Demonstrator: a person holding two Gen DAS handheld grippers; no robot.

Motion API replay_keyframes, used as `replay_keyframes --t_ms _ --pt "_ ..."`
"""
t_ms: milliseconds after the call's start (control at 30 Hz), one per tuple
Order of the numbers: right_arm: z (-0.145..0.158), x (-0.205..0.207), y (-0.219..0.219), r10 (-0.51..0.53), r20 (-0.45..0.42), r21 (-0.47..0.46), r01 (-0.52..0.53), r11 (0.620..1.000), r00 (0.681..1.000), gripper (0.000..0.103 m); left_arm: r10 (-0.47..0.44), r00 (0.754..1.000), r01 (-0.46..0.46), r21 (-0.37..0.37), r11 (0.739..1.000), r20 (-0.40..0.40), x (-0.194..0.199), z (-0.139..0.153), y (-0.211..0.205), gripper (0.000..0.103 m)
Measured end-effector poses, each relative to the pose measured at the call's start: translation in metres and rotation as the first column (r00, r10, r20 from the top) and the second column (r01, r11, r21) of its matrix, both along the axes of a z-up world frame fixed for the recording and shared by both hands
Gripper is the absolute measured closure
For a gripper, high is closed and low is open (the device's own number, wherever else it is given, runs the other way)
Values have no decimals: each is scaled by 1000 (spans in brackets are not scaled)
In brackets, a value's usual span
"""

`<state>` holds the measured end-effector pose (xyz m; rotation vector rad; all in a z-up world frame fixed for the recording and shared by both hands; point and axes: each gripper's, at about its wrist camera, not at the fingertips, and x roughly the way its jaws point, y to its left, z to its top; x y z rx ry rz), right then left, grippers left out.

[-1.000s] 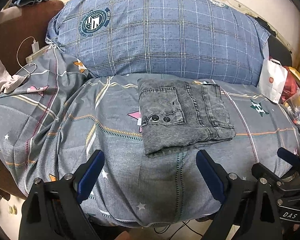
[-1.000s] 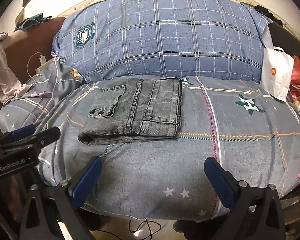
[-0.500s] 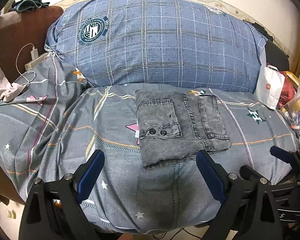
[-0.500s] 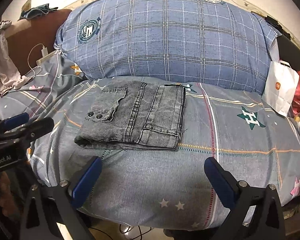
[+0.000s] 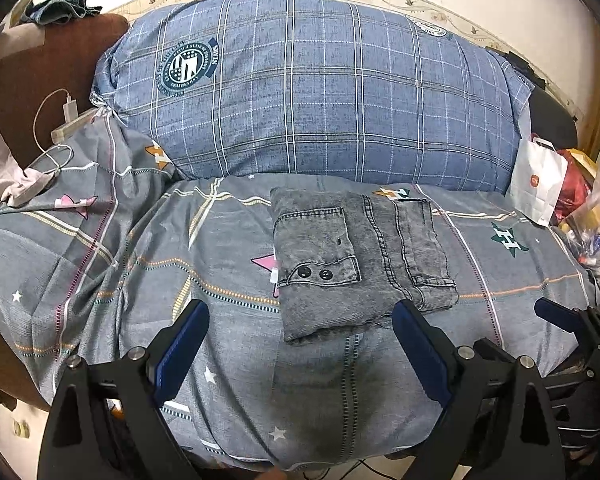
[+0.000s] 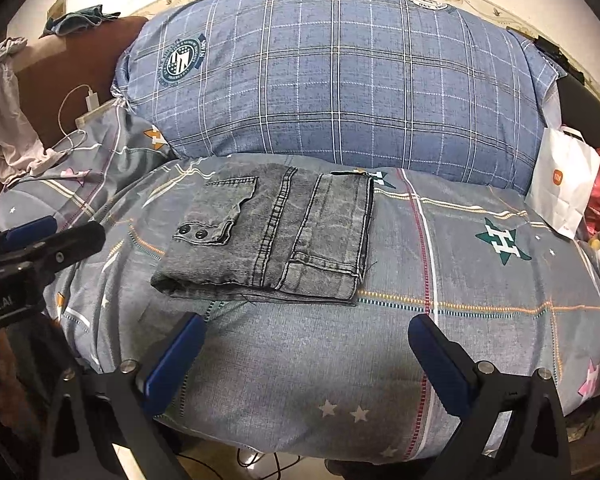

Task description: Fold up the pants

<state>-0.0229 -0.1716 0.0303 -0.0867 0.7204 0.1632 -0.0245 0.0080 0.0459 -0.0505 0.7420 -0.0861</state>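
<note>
Folding looks finished: pants (image 5: pixel 360 264) lying centre frame as a compact, squarish packet on the bedspread (image 5: pixel 140 280), flap pocket with two dark snaps uppermost, hem and double-stitched seams along the right edge. Judged at the last step, both tools drawn back at the bottom of frame and clear of the cloth. Left gripper (image 5: pixel 300 356) spread wide, nothing between the blue pads; right gripper (image 6: pixel 308 360) likewise gaping and empty. Next move, if any: perhaps squaring the frayed near edge, otherwise none needed. Grey washed denim, stiff and thick, layers stacked visibly at the near fold in the right view. Bedspread soft grey cotton, wrinkled at left, printed with stars and lines. Behind, upper centre, a plump blue plaid pillow (image 5: pixel 320 92). White paper bag (image 5: pixel 540 184) at right edge.
</note>
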Motion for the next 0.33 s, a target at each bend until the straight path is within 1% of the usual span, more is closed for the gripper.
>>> replay_keyframes --t_ms 200,267,333 --pt "2 2 -1 0 1 -1 0 1000 1000 0 -14 1000 14 -4 1000 -10 3 0 -2 10" --pt "3 3 0 1 3 -3 -1 1000 1000 0 -19 1000 19 -18 1000 -11 5 0 -2 3" --pt "3 4 0 1 2 -1 -1 1000 1000 0 -10 1000 10 -7 1000 1 7 2 -2 2"
